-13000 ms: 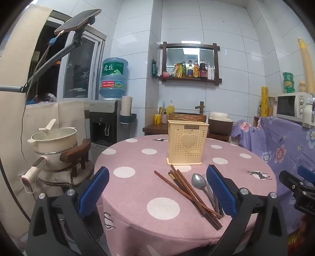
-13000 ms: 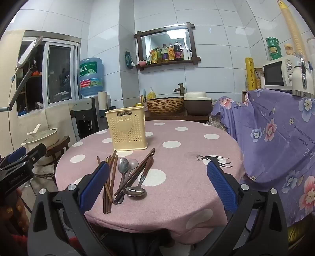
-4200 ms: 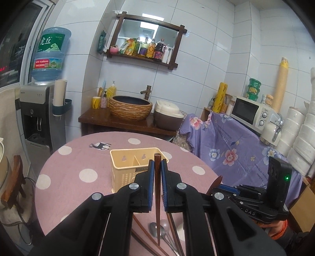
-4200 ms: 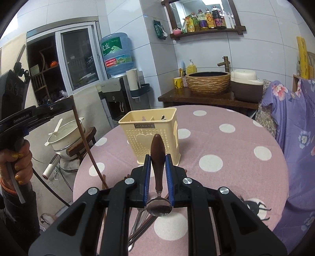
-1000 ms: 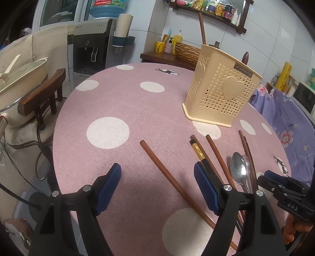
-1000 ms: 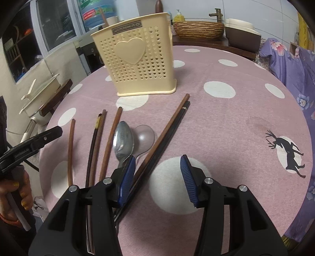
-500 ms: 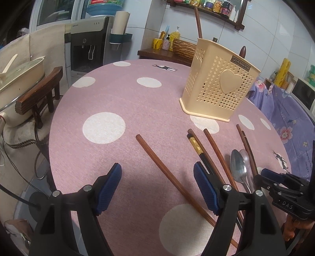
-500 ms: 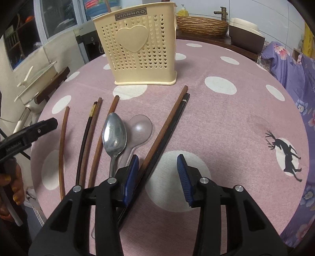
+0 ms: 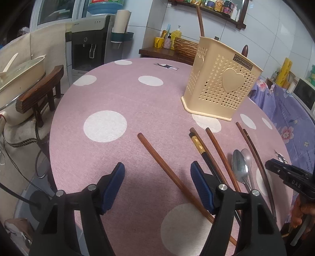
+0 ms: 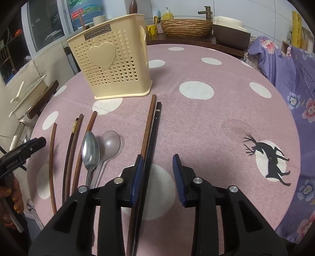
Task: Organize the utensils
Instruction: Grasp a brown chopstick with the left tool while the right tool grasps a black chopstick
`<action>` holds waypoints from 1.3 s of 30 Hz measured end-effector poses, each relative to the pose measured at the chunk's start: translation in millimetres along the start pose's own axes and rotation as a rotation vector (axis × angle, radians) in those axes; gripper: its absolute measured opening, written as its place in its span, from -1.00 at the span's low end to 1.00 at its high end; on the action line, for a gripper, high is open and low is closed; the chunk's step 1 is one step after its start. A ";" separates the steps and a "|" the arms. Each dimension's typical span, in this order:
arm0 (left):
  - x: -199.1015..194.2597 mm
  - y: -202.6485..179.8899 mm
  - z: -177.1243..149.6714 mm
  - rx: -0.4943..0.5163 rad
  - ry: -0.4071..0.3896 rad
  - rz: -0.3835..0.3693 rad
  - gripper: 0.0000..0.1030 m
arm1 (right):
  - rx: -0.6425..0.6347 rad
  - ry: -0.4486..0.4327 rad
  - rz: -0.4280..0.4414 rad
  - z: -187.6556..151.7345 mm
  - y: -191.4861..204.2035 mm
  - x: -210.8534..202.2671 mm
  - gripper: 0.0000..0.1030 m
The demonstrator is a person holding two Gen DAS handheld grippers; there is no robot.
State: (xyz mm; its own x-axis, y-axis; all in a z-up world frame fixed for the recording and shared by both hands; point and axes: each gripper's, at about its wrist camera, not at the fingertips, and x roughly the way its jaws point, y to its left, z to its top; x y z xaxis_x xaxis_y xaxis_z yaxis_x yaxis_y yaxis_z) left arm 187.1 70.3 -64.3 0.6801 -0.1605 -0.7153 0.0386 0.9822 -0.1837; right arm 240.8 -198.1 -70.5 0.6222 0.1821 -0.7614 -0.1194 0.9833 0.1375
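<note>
A cream perforated utensil holder (image 9: 220,86) (image 10: 112,67) stands on the pink dotted table and holds a chopstick (image 9: 200,18) and a wooden-handled spoon (image 10: 133,6). Several chopsticks and two spoons lie in front of it. My left gripper (image 9: 157,185) is open, low over the table, its jaws either side of a brown chopstick (image 9: 167,169). My right gripper (image 10: 156,173) is open over a brown and black chopstick pair (image 10: 150,126), which lies beside its left finger (image 10: 137,175). A metal spoon (image 10: 90,151) and a clear spoon (image 10: 109,145) lie left of them.
The table (image 9: 118,102) ends in a round edge near the left gripper. A pot on a wooden stool (image 9: 21,78) stands beyond the left edge. A purple flowered cloth (image 10: 291,65) covers furniture on the right. A water dispenser (image 9: 88,43) stands behind.
Both grippers have moved lower and closer to the loose chopsticks over the last second. The right gripper's jaws have narrowed. Since 4 seconds ago a chopstick and a wooden-handled spoon have gone into the holder.
</note>
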 end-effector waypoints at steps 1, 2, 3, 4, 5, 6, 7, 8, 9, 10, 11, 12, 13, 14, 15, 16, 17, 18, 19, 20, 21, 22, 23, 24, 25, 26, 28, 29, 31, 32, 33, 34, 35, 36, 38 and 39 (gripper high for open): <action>0.3 0.1 0.2 0.000 0.001 0.001 0.25 | -0.006 0.001 -0.004 3.2 1.5 3.0 -0.53; 0.7 -0.1 0.6 0.000 0.002 0.002 0.21 | -0.009 0.003 -0.004 6.0 2.6 5.8 -0.53; 1.2 -0.3 0.8 0.001 0.004 0.003 0.19 | -0.011 0.008 -0.004 8.7 3.7 8.8 -0.54; 1.9 -1.0 1.2 0.001 0.006 0.005 0.15 | -0.015 0.013 -0.006 10.3 4.2 11.3 -0.54; 2.5 -1.4 1.4 0.002 0.007 0.005 0.12 | -0.019 0.020 -0.011 12.1 4.9 14.5 -0.57; 3.0 -1.8 1.6 0.002 0.009 0.005 0.11 | -0.020 0.026 -0.016 13.6 5.5 17.5 -0.58; 3.8 -2.5 1.7 0.004 0.011 0.008 0.10 | -0.021 0.027 -0.017 14.5 5.9 19.3 -0.61; 4.4 -3.1 1.4 0.006 0.014 0.010 0.08 | -0.020 0.025 -0.022 16.0 5.7 20.4 -0.64; 4.9 -4.0 0.9 0.008 0.016 0.011 0.07 | -0.018 0.025 -0.029 17.4 4.9 21.4 -0.66; 5.6 -4.4 0.6 0.008 0.019 0.010 0.07 | -0.016 0.028 -0.025 18.5 3.9 22.8 -0.67; 6.0 -4.8 0.3 0.009 0.021 0.010 0.06 | -0.013 0.032 -0.017 19.8 2.8 24.6 -0.67; 6.4 -5.0 -0.1 0.010 0.022 0.011 0.05 | -0.010 0.039 -0.012 21.1 1.9 26.6 -0.68; 6.8 -5.3 -0.2 0.011 0.024 0.011 0.04 | -0.008 0.051 -0.011 23.1 1.0 30.0 -0.68; 7.3 -5.4 -0.3 0.010 0.026 0.012 0.03 | -0.010 0.048 -0.014 24.7 0.6 31.6 -0.68; 7.5 -5.6 -0.4 0.010 0.027 0.012 0.02 | -0.013 0.049 -0.020 27.0 0.6 33.0 -0.69; 8.2 -6.1 0.1 0.010 0.029 0.013 0.01 | -0.014 0.051 -0.025 29.2 0.9 34.6 -0.69; 8.9 -6.4 0.2 0.009 0.031 0.013 0.00 | -0.017 0.054 -0.029 32.1 1.8 36.4 -0.69; 9.9 -6.6 0.6 0.007 0.035 0.014 -0.02 | -0.023 0.056 -0.034 35.1 3.3 38.5 -0.69; 11.1 -6.7 1.1 0.004 0.038 0.014 -0.04 | -0.028 0.057 -0.038 37.0 4.4 40.3 -0.69; 12.4 -6.8 1.9 0.001 0.042 0.017 -0.06 | -0.033 0.060 -0.041 39.5 5.6 42.2 -0.69; 14.0 -6.9 2.9 0.000 0.046 0.023 -0.10 | -0.037 0.061 -0.040 41.3 6.4 43.9 -0.69; 15.5 -6.8 3.9 0.001 0.047 0.032 -0.12 | -0.042 0.062 -0.038 43.5 7.4 45.7 -0.69; 17.2 -6.7 5.7 0.001 0.048 0.044 -0.16 | -0.044 0.063 -0.038 44.5 7.8 46.6 -0.69; 18.9 -6.6 7.2 0.001 0.050 0.053 -0.22 | -0.046 0.063 -0.037 45.4 8.1 47.5 -0.69; 20.0 -6.6 8.4 0.003 0.052 0.062 -0.27 | -0.049 0.063 -0.036 46.3 8.6 48.4 -0.69; 21.6 -7.4 10.1 0.005 0.055 0.073 -0.36 | -0.051 0.063 -0.035 47.0 8.7 49.3 -0.69; 24.8 -9.7 12.8 0.009 0.059 0.088 -0.42 | -0.048 0.061 -0.031 49.0 7.9 51.2 -0.69; 26.7 -11.1 14.4 0.011 0.060 0.094 -0.45 | -0.047 0.062 -0.029 50.4 7.5 52.1 -0.69; 31.4 -14.7 18.4 0.019 0.063 0.109 -0.51 | -0.042 0.063 -0.024 53.4 6.7 54.2 -0.69; 34.0 -16.8 20.1 0.028 0.066 0.114 -0.56 | -0.041 0.063 -0.024 55.2 6.4 55.7 -0.69; 36.6 -19.5 22.0 0.038 0.069 0.119 -0.61 | -0.040 0.063 -0.023 57.0 6.3 57.1 -0.69; 39.8 -22.4 24.6 0.047 0.075 0.117 -0.65 | -0.037 0.065 -0.022 59.4 5.9 59.0 -0.69; 42.4 -24.3 26.8 0.052 0.079 0.113 -0.72 | -0.034 0.066 -0.021 61.6 5.7 60.7 -0.70; 44.6 -26.3 28.7 0.059 0.082 0.111 -0.74 | -0.030 0.067 -0.022 63.7 5.4 62.4 -0.71; 49.3 -31.2 32.5 0.077 0.088 0.108 -0.76 | -0.027 0.068 -0.024 67.3 5.2 65.3 -0.76; 51.5 -33.7 34.1 0.088 0.091 0.109 -0.77 | -0.027 0.069 -0.026 68.5 5.2 66.5 -0.77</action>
State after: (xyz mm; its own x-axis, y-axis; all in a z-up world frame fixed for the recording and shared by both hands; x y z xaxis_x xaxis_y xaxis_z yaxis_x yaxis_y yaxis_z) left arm 245.8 32.2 -72.0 0.6149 -0.0564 -0.7866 0.0347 0.9984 -0.0445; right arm 334.5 -180.5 -77.0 0.5709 0.1545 -0.8064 -0.1250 0.9870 0.1007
